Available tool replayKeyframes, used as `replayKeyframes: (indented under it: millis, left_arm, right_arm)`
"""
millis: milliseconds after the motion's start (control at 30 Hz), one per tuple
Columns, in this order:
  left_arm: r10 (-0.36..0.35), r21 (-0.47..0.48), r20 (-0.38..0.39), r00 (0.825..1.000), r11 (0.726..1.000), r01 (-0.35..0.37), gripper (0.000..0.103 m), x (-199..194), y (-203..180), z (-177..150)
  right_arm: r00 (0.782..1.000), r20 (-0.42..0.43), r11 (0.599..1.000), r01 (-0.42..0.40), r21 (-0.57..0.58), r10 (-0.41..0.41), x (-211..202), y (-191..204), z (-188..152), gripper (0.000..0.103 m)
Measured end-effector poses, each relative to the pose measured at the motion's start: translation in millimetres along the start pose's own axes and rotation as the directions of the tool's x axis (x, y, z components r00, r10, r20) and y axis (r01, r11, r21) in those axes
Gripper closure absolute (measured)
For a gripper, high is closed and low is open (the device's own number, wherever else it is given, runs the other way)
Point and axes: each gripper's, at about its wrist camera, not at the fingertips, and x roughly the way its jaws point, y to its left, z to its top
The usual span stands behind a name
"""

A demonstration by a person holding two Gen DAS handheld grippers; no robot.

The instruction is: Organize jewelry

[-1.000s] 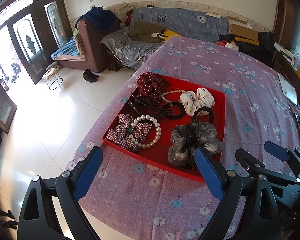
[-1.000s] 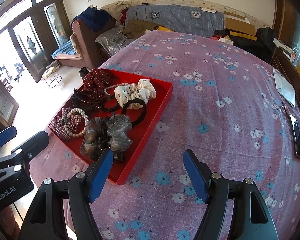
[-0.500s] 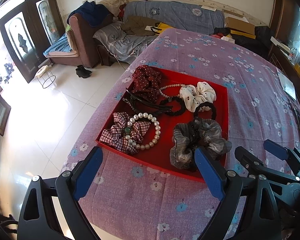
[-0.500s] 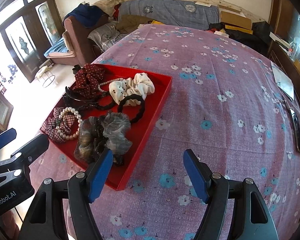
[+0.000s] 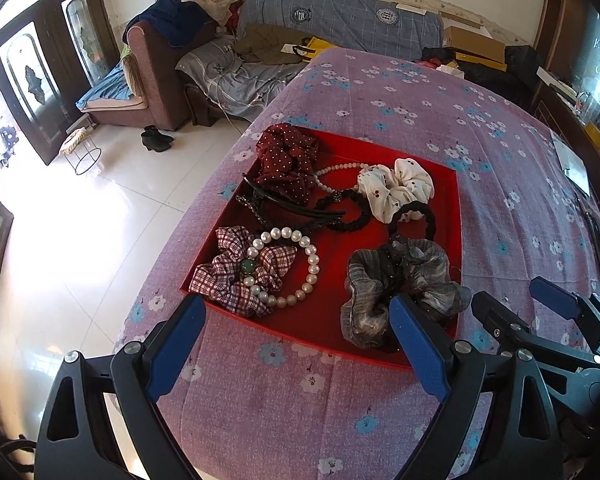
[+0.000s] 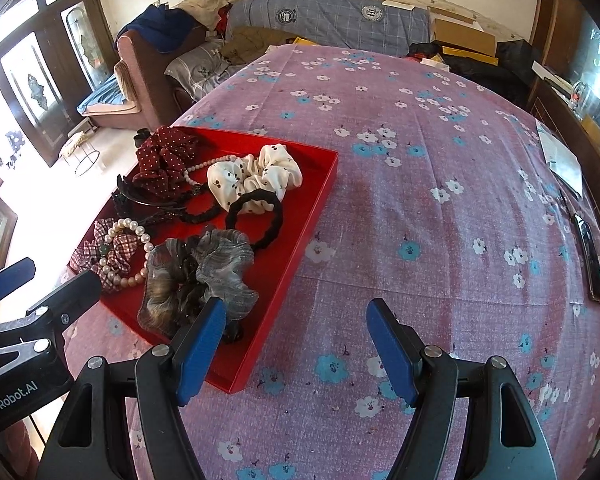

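- red shallow square tray (image 5: pixel 456 216) sits on the purple flowered tablecloth (image 5: pixel 380 92), near the table's left edge, filled with jewelry and hair ties.
- left gripper (image 5: pixel 296 344) hangs wide open and empty above the tray's near rim; the plaid scrunchie (image 5: pixel 236 268) under the white pearl bracelet (image 5: pixel 300 264) lies just ahead.
- best to descend straight and pinch one piece, clear of the rim.
- right gripper (image 6: pixel 296 344), jaws apart and empty, hovers over the tray's near corner; bare cloth to its right offers sorting room.
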Motion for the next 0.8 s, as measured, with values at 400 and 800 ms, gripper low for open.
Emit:
replayKeyframes:
  millis: [400,800]
  left_arm:
    - [0.002,0.004,-0.011,1.000,1.000,-0.002,0.011,3.8,0.0,0.1]
    - [0.038,-0.030,-0.014,0.999,0.999,-0.038,0.010,-4.6,1.1,-8.6]
  right_arm:
    - [1.000,-0.009,1.000,0.002,0.003,-0.002,3.1,0.3,0.3,0.026]
    - [0.999,-0.013,0.999,-0.029,-0.013,0.029,0.4,-1.0,-5.9,0.026]
